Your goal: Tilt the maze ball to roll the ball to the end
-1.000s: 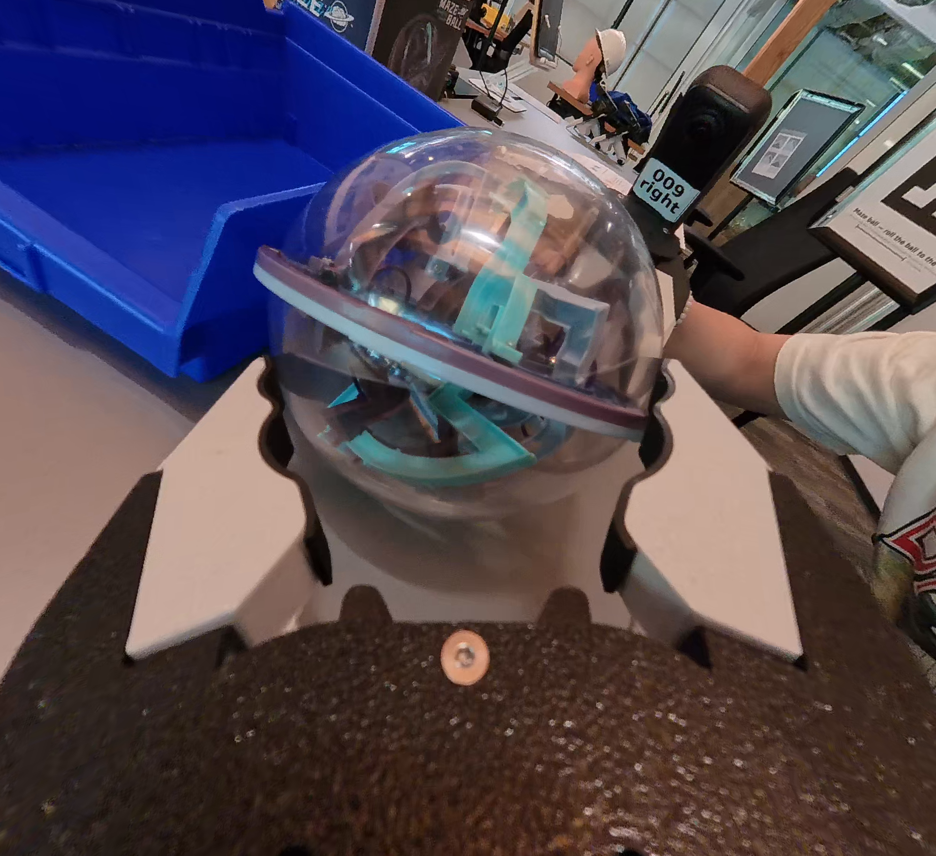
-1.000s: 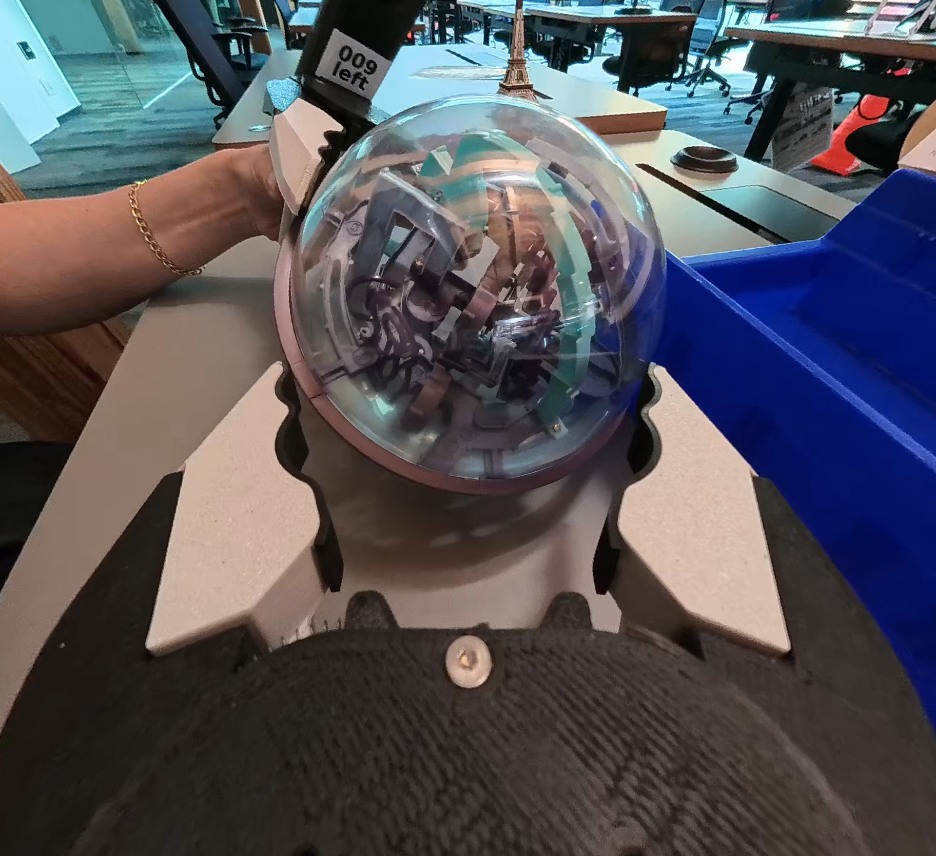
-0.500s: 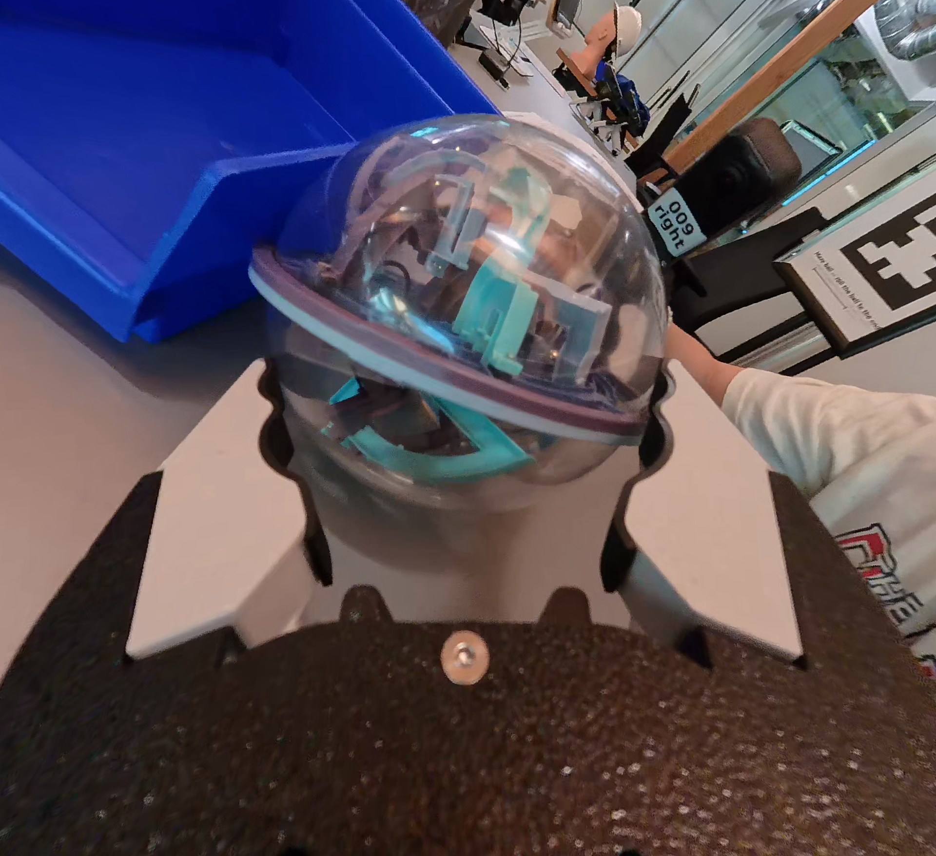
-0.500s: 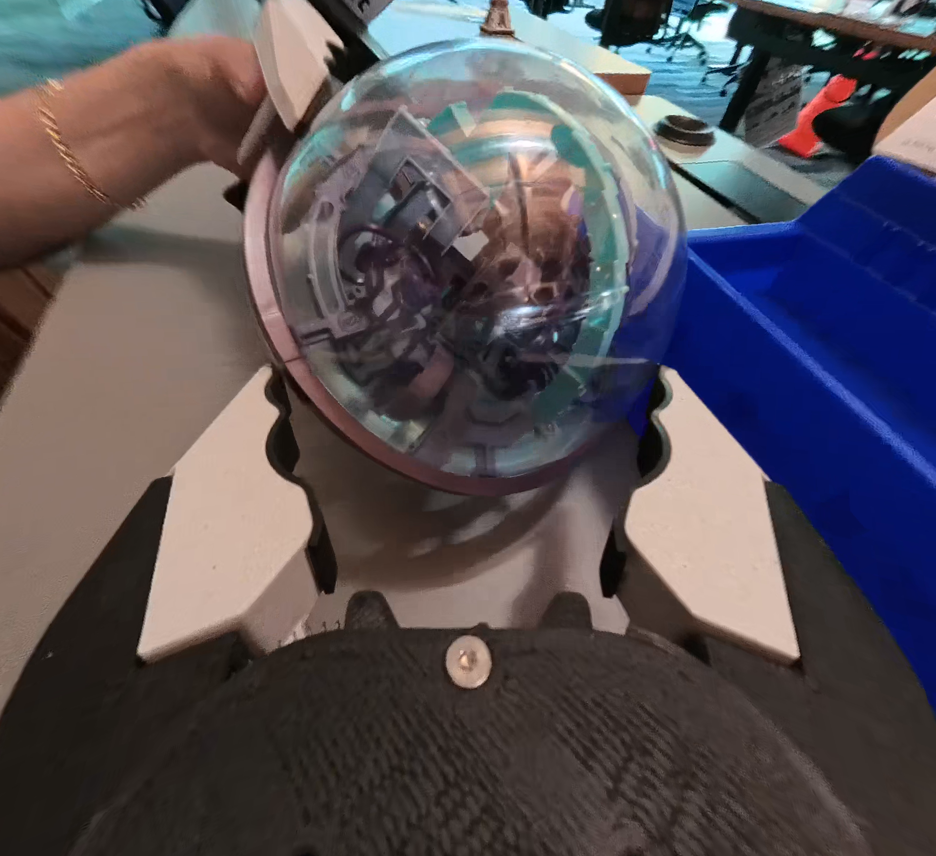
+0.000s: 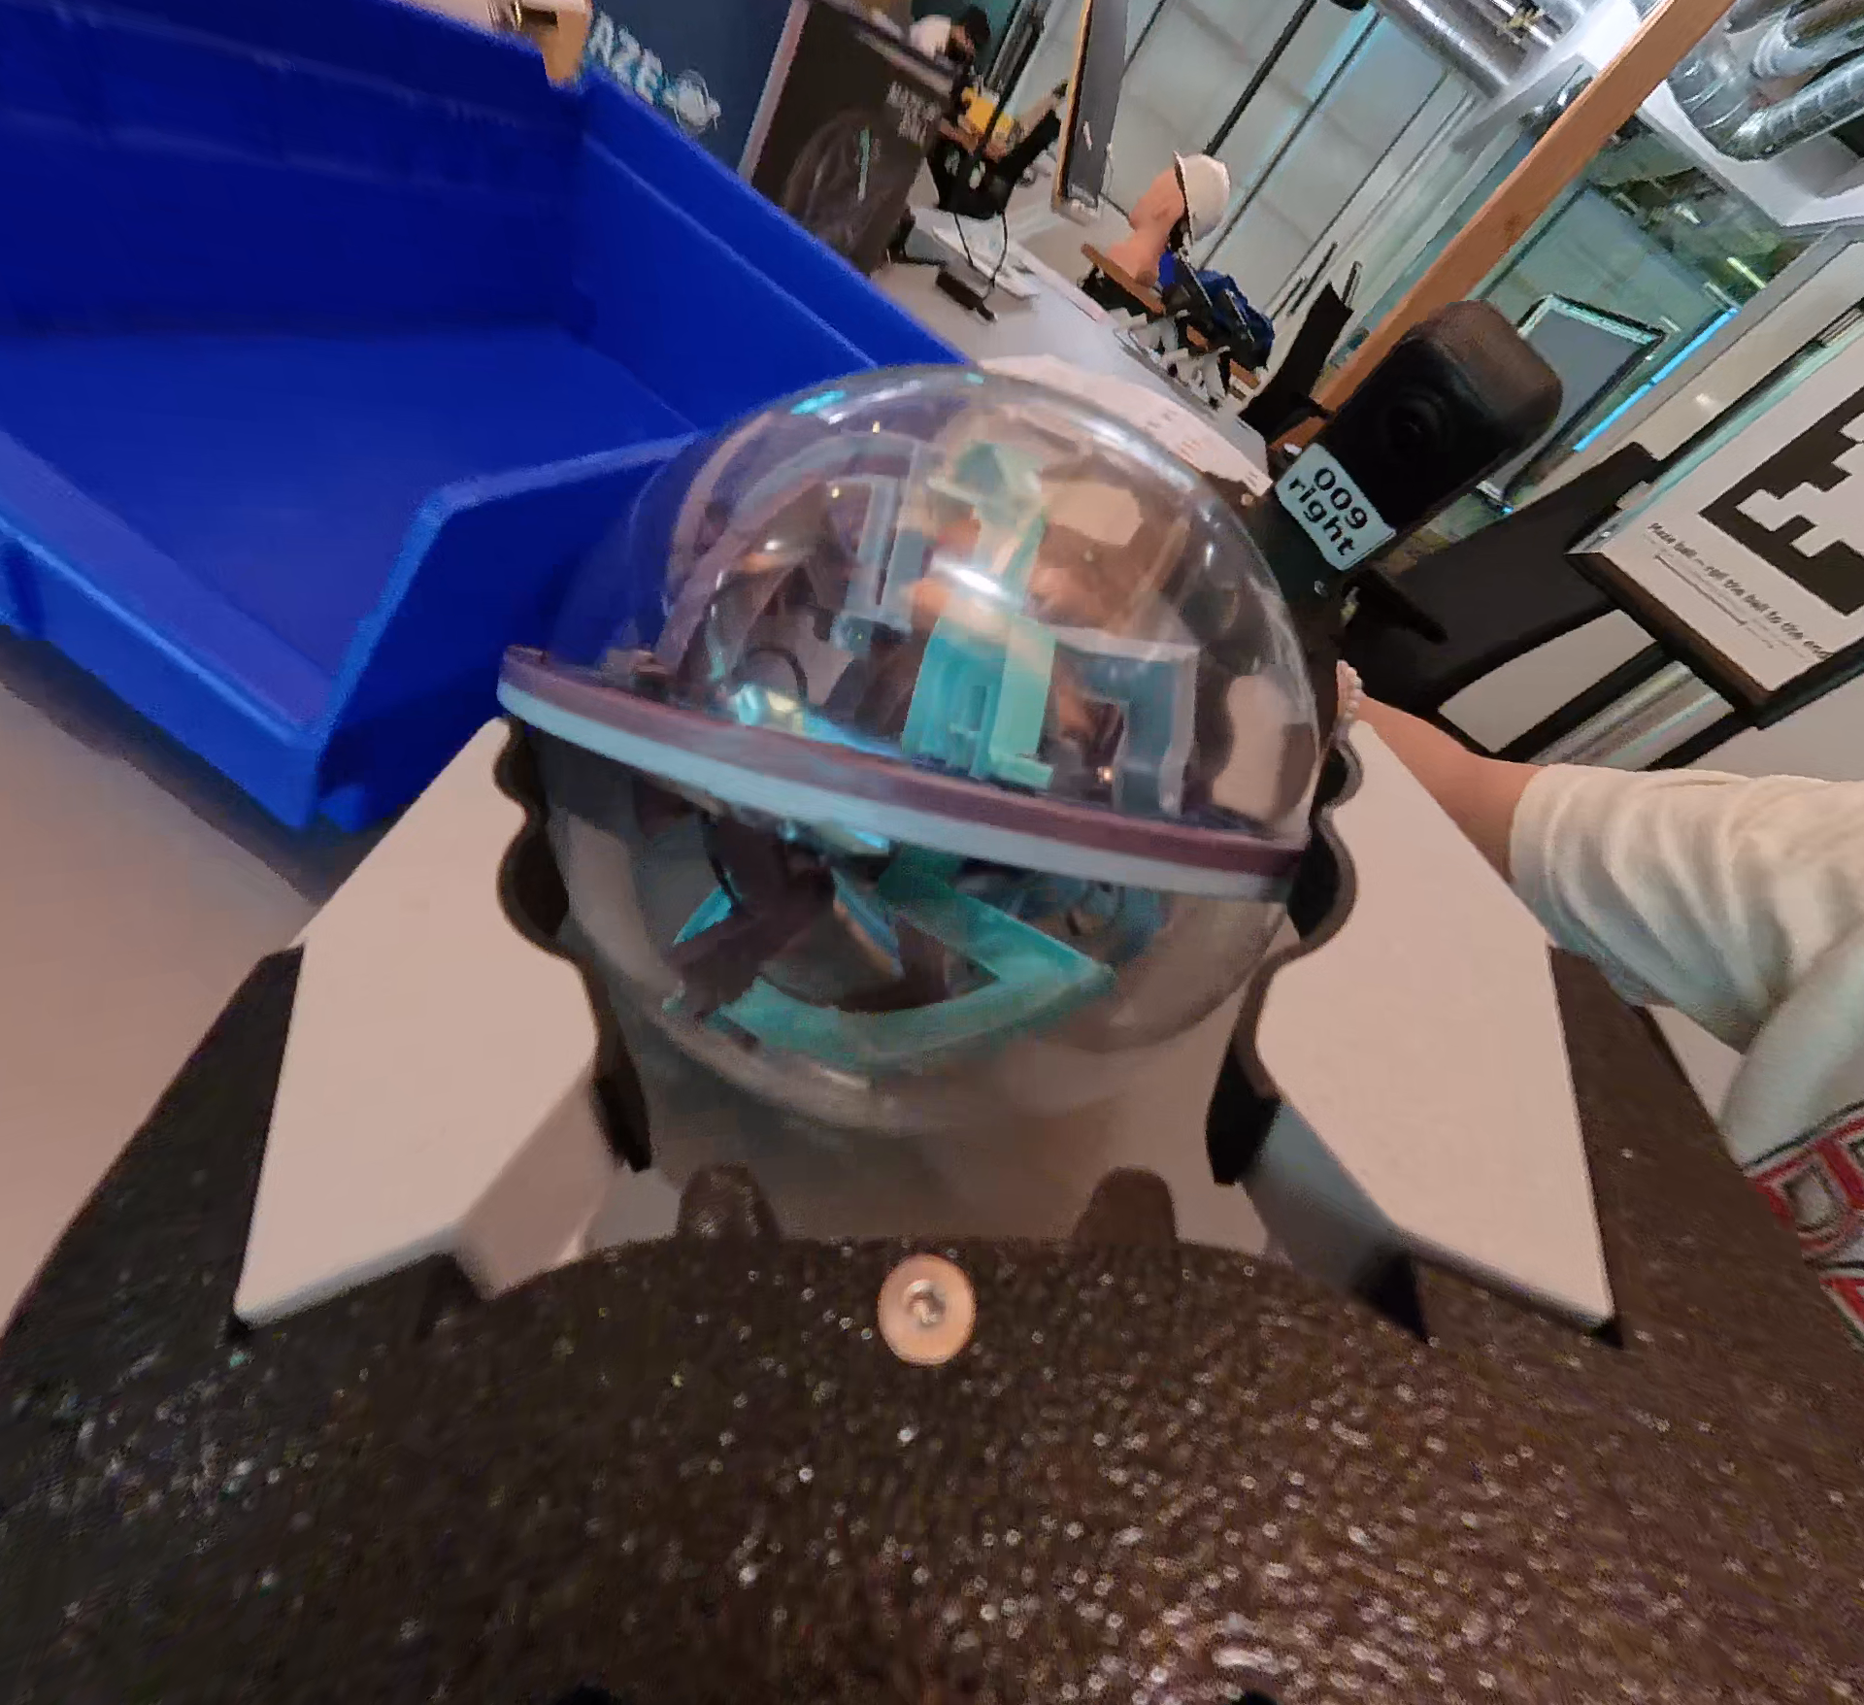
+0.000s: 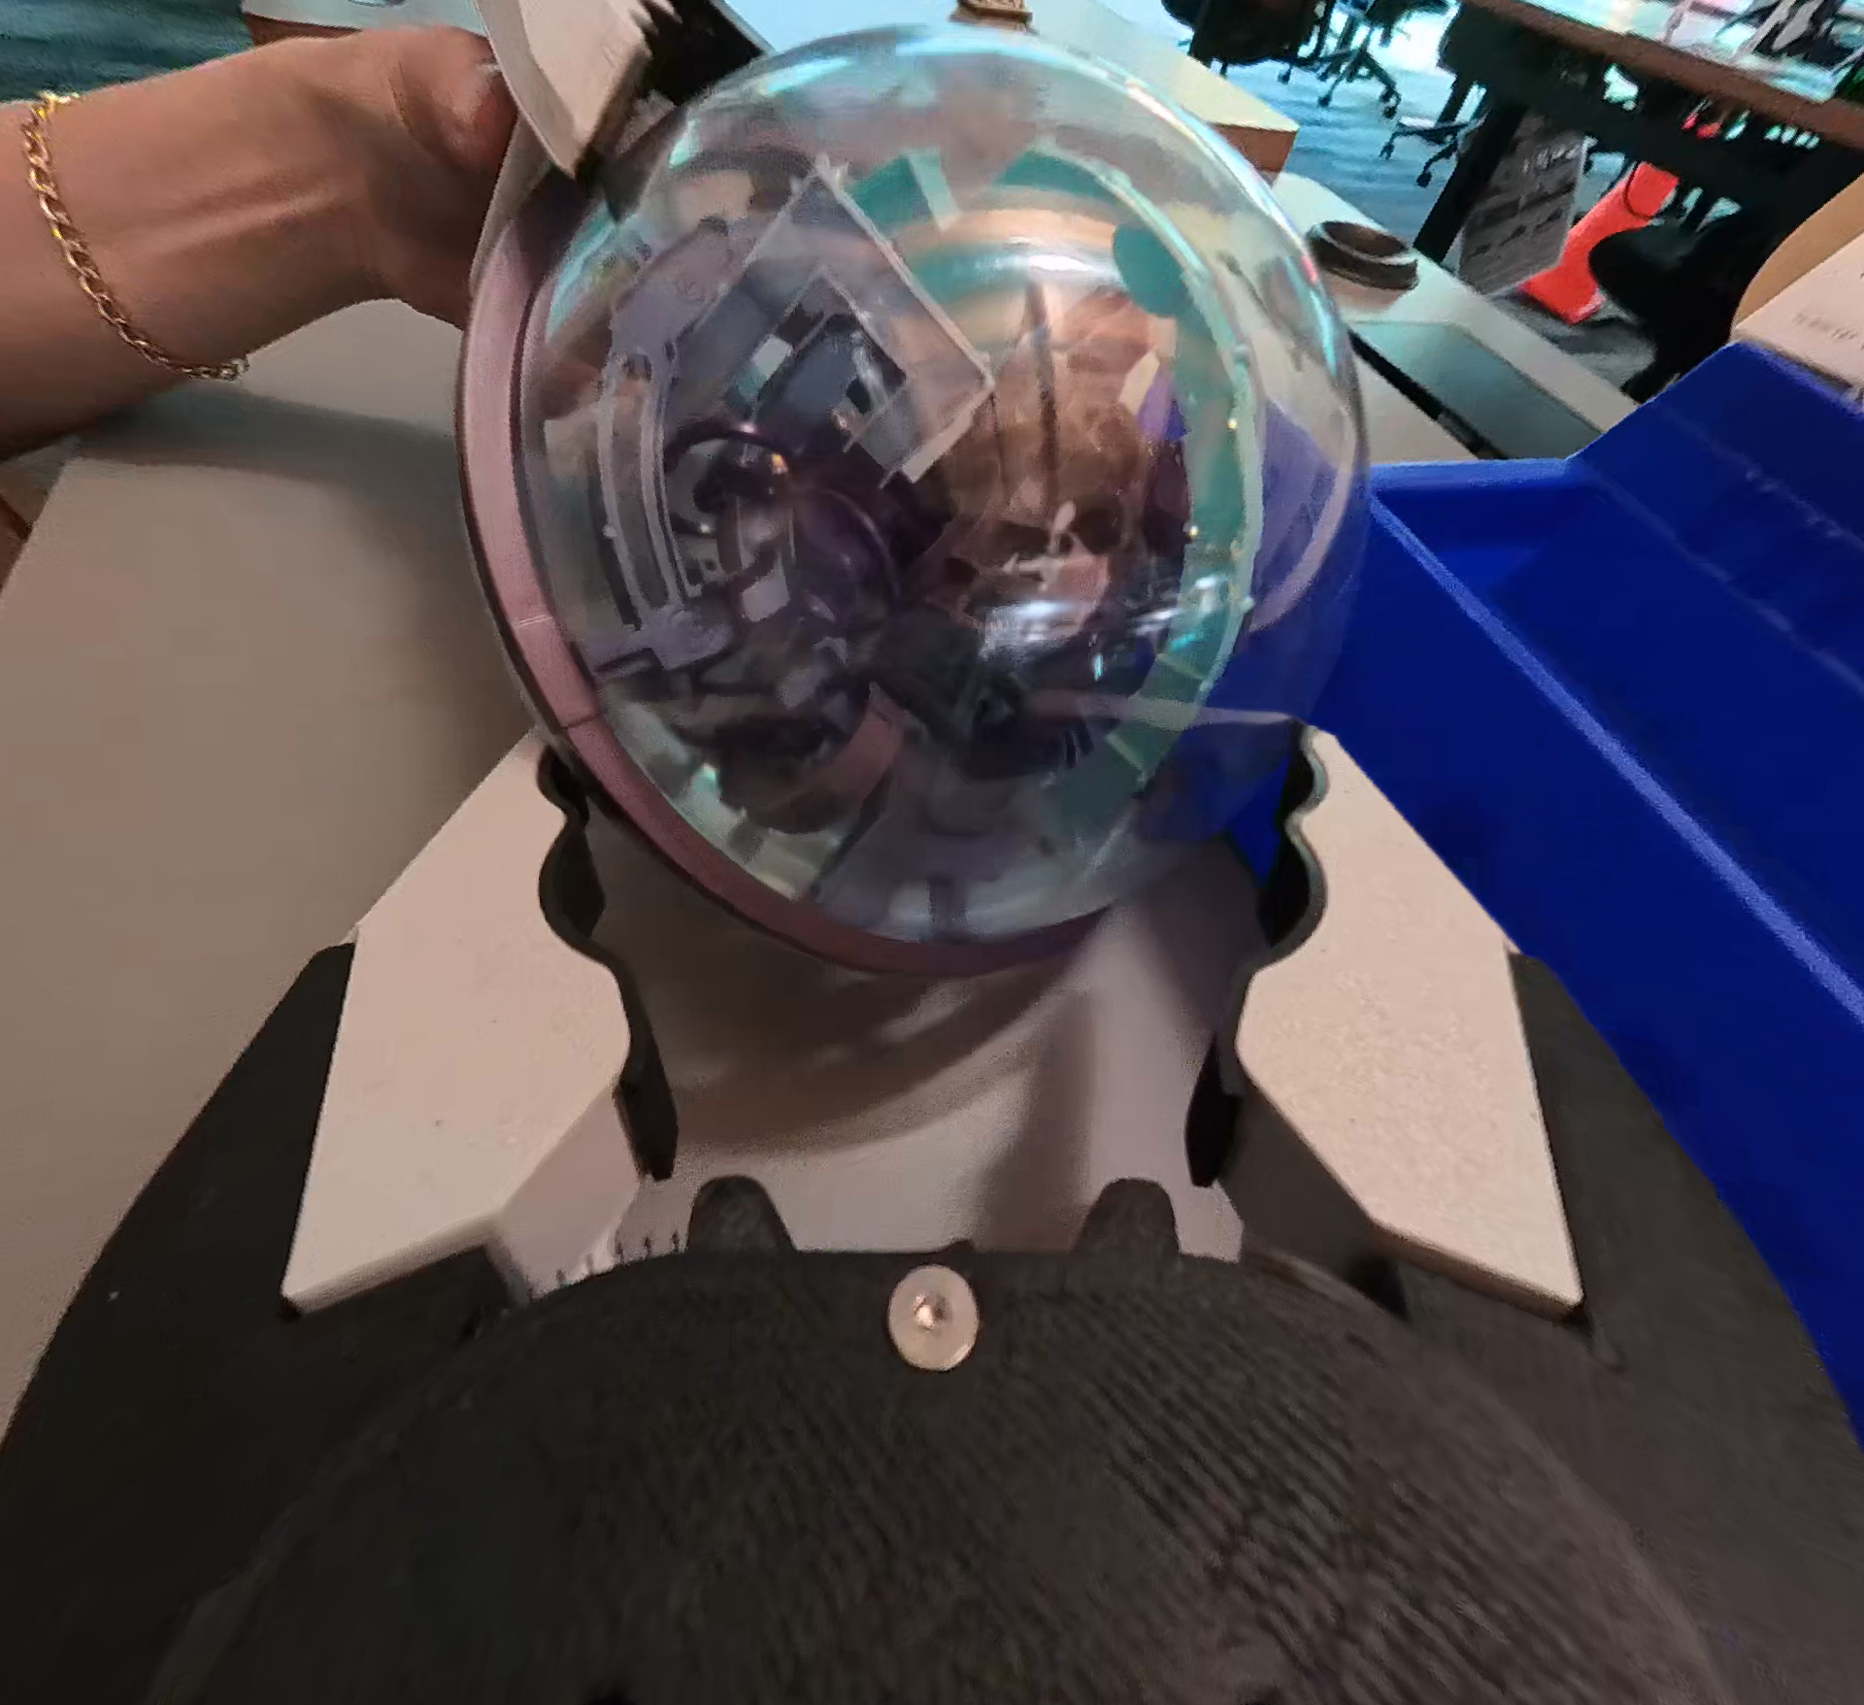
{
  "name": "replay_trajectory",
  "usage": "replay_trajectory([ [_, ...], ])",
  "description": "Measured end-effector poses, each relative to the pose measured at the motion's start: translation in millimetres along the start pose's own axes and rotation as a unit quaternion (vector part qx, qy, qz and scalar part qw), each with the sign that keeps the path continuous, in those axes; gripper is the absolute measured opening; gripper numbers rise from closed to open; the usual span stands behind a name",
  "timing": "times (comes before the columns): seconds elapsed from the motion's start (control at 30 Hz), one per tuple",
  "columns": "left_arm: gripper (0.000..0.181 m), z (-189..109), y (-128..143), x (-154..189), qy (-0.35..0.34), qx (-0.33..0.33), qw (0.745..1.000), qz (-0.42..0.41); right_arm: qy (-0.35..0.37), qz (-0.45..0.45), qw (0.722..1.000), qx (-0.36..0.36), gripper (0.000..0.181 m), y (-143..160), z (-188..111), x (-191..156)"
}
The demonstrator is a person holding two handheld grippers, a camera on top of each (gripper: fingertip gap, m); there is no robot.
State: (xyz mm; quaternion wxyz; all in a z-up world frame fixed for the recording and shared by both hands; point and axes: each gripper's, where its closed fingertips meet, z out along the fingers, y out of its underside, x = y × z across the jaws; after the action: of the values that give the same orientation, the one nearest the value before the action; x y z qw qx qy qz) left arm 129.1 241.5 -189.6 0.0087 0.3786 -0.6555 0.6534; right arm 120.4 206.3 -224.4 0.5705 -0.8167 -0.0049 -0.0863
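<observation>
1. The maze ball [image 5: 908, 749] is sitting at the centre of both wrist views, held up off the table [image 5: 121, 850] between the two grippers, with the blue bin [image 5: 303, 466] just beside it at the left of the left wrist view.
2. The left gripper [image 5: 913, 870] is clamping the sphere, its white fingers [image 5: 424, 1001] pressing on either side; the right gripper [image 6: 923, 850] is doing the same from the opposite side.
3. The seam band [image 5: 888, 779] is slanting down to the right in the left wrist view and standing steep at the left of the right wrist view, so the tilting step appears to be underway.
4. The small ball inside is not showing clearly among the teal and purple tracks, so progress along the maze cannot be told.
5. The next move is probably calling for a slow, joint turn of both wrists, keeping the squeeze even so the smooth shell is not slipping, and watching the tracks for the ball.
</observation>
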Motion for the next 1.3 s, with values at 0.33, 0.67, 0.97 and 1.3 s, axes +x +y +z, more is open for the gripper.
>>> replay_trajectory([
  [0.33,0.146,-3.1,-17.5,2.0,0.027,0.075,0.997,-0.023,-0.008,0.048,0.999,-0.009,0.129,9.2,3.5,-1.9],
  [0.67,0.149,-5.7,0.0,4.0,0.029,0.038,0.997,0.059,-0.017,0.061,0.998,-0.009,0.129,8.4,4.6,-6.2],
  [0.97,0.149,-7.5,1.5,3.2,0.046,0.019,0.999,0.017,0.027,-0.049,0.996,-0.064,0.119,22.3,3.9,-1.7],
  [1.3,0.149,-12.2,4.3,5.4,0.07,0.011,0.997,0.011,0.019,-0.116,0.992,-0.033,0.132,4.9,-4.4,-13.0],
])
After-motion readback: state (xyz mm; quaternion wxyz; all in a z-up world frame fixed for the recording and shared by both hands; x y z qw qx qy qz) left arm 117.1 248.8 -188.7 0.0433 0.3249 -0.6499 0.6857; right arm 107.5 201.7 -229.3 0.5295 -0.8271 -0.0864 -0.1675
